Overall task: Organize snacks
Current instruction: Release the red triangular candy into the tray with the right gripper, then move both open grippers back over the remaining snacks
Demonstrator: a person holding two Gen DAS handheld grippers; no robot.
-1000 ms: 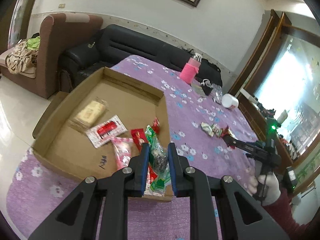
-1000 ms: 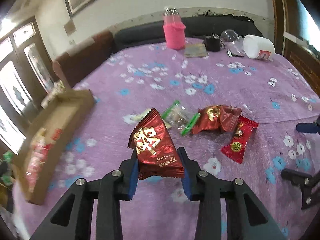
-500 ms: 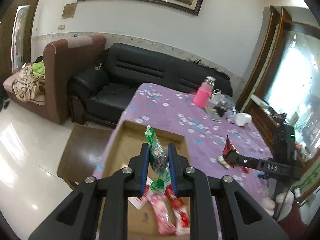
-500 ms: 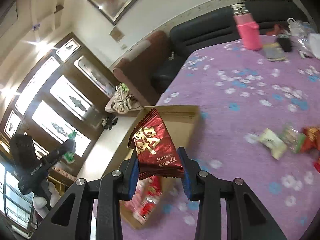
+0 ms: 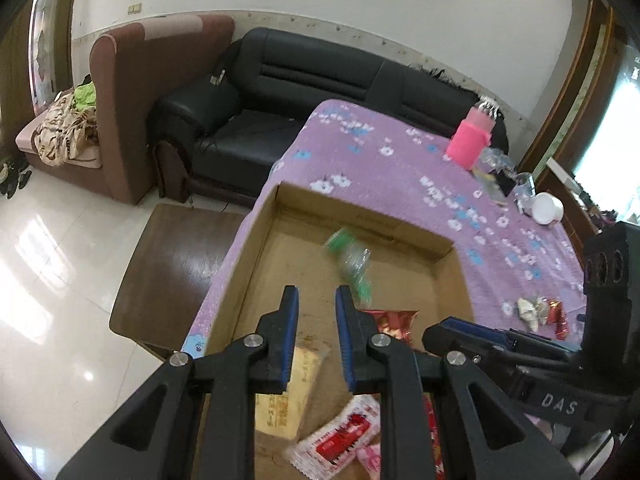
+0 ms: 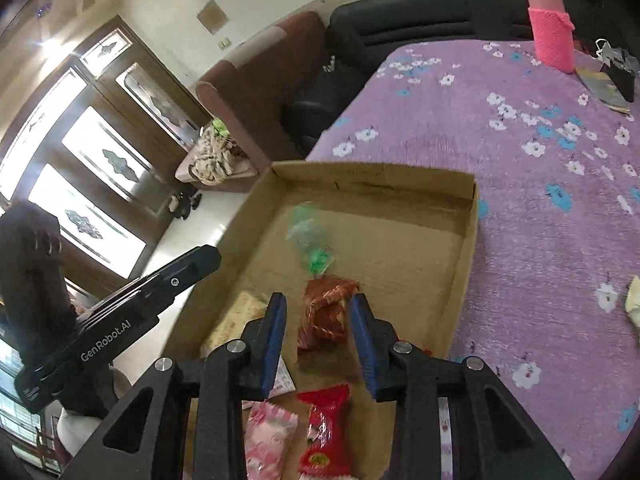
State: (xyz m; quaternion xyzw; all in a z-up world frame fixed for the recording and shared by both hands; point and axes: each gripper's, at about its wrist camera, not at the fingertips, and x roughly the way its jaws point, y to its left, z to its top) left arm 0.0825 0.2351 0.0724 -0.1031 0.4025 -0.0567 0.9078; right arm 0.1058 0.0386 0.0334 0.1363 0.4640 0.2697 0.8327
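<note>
Both claws hang over the shallow brown cardboard tray (image 6: 466,216) at the desk's near-left edge. Your left gripper (image 5: 316,334) has jaws apart, holding nothing; the blurred green-and-clear plastic snack packet (image 5: 352,264) sits free beyond its tips, approx. mid-tray. Your right gripper (image 6: 318,338) is also spread, w/ the crinkled dark-red foil snack bag (image 6: 326,312) loose between the pads, apparently touching neither. Risk: both packets look unsettled & could bounce toward the tray's low walls; lowering the jaws now may snag wrappers already inside. Loose snacks (image 5: 538,312) remain near the desk's right edge.
</note>
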